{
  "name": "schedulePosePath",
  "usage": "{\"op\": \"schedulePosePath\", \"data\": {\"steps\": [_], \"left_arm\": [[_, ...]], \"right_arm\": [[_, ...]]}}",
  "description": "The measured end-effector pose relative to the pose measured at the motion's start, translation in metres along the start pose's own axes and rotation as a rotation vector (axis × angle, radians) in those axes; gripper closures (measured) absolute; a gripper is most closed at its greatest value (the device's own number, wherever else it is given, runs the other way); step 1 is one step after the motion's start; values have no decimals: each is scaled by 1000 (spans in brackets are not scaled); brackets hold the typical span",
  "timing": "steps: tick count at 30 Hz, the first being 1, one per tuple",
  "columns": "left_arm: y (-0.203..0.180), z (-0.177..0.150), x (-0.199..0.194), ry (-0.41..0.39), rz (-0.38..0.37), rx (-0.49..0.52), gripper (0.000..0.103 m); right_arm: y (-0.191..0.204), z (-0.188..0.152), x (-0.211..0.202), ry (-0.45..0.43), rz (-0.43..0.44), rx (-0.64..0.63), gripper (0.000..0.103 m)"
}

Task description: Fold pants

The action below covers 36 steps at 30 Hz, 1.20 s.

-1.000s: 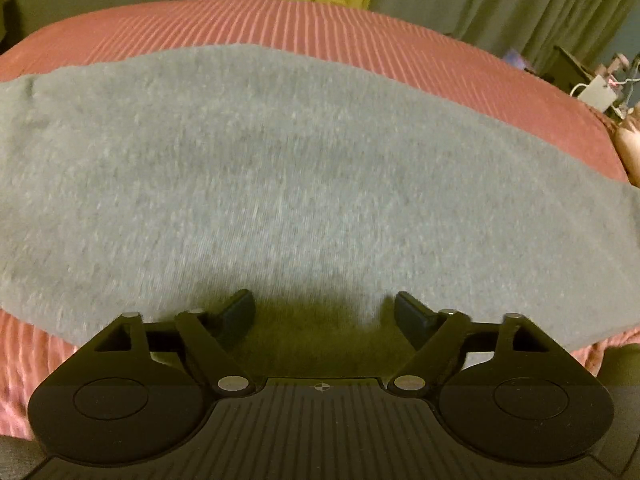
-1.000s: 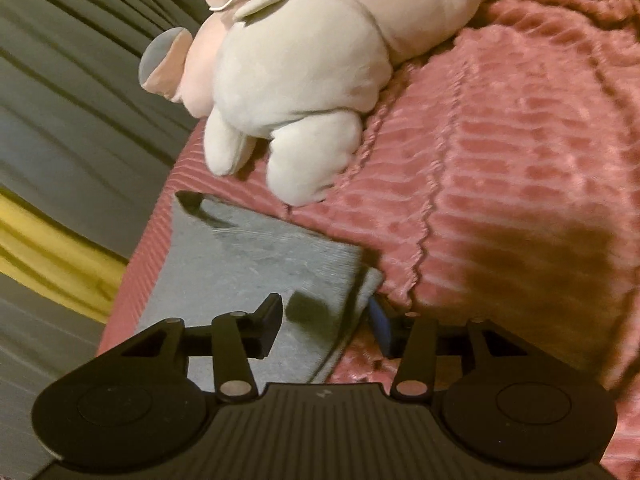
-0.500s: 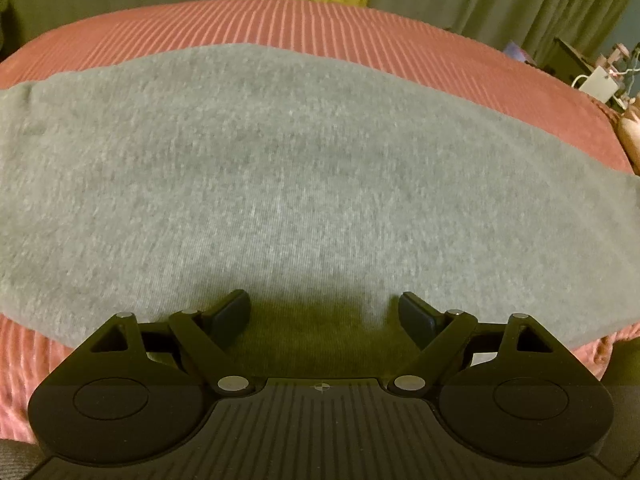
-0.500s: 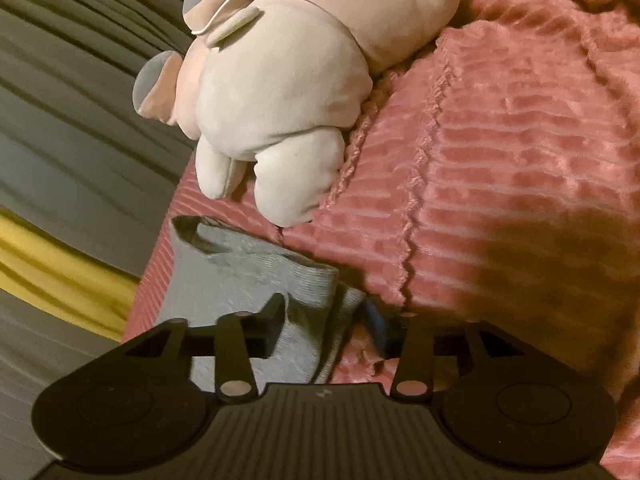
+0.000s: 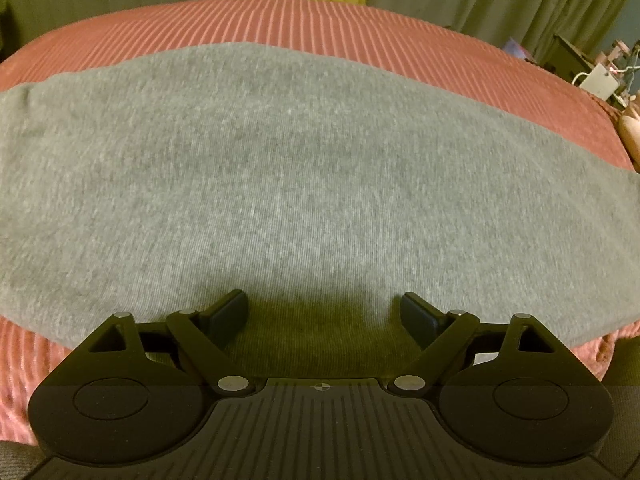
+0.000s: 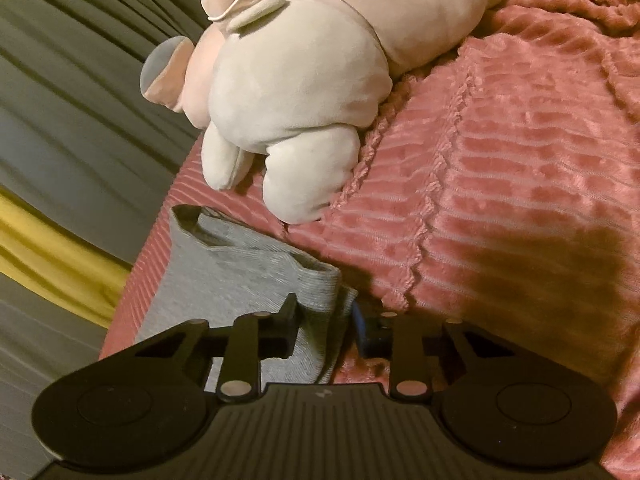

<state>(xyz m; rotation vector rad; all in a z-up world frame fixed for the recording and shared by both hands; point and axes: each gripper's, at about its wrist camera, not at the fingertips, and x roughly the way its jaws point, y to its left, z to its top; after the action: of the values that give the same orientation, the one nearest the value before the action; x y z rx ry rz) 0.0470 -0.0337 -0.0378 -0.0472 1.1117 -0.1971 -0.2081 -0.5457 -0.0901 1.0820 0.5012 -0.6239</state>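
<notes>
A: So, which step is this?

B: I'd judge it the start of a fold. The grey pants [image 5: 304,184] lie spread flat across the pink ribbed bedspread [image 5: 320,24]. The left gripper [image 5: 322,308] sits over the near edge with its fingers [image 5: 230,312] spread wide, nothing between them. The right gripper [image 6: 324,320] is at the other end, at a cuff, its fingers set either side of a raised fold of the grey cloth.

A: Is that one pinching yet?

B: I can't tell. The cloth fills much of the gap, but the blue-padded finger looks just shy of it.

A: And the next move?

B: By my reading, the right fingers need to press together on both layers of the cuff, the left to take hold of its edge, then the cloth gets carried over itself. The plush toy [image 6: 304,92] rests just beyond the cuff, so a lift there wants care.

A: Anything hard to make out?

B: The pants run out of the left view on both sides, so waistband and full length are cut off. Whether the right holds one layer or two is hidden behind the finger.
</notes>
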Motion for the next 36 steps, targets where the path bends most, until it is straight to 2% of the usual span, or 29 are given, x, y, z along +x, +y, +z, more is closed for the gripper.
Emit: {"op": "schedulePosePath", "data": {"steps": [6,20,32,36], "left_arm": [[1,0,1,2,3,-1,13],[1,0,1,2,0,-4,12],[0,0,1,3,0,-4,11],[0,1,1,4,1,-4,11]], "right_arm": [[5,0,-7,-22,22,-27,85],[4,4,-7,-18,75,-4,85],[-17,2,9,21,81,78,70],[-18,4,11,30,121,96,53]]}}
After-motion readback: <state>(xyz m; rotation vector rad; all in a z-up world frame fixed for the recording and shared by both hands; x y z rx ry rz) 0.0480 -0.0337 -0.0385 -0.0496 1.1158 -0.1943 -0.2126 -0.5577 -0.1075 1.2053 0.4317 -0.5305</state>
